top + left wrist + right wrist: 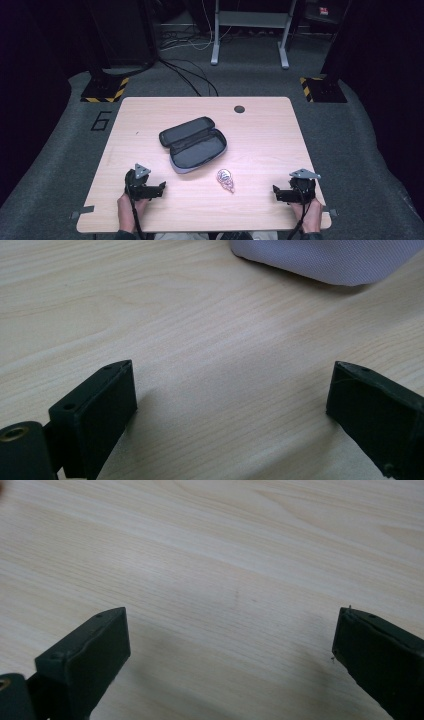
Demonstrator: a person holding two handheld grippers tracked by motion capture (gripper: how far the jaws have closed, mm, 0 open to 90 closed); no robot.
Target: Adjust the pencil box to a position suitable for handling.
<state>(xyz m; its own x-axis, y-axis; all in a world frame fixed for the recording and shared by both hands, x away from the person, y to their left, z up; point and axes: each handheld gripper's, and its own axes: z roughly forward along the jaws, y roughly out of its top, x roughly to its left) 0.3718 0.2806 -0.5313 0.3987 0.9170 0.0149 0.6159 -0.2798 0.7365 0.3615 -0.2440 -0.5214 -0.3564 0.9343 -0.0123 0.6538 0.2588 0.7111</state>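
Observation:
An open grey zip case [194, 145] lies in the middle of the wooden table [260, 130], its lid folded back to the far left. A small clear packet with something pale inside [225, 179] rests just in front of the case. My left gripper [161, 188] sits on the table near the front left, open, jaws wide apart with bare wood between them [230, 405]. The case's light grey outer wall [325, 260] shows ahead of it. My right gripper [276, 192] rests near the front right edge, open over bare wood [232, 645].
A round cable hole [239, 109] is near the table's far edge. Beyond the table are grey carpet, black cables [192, 75], a white frame's legs [215, 35] and two stand bases with yellow-black tape [105, 89].

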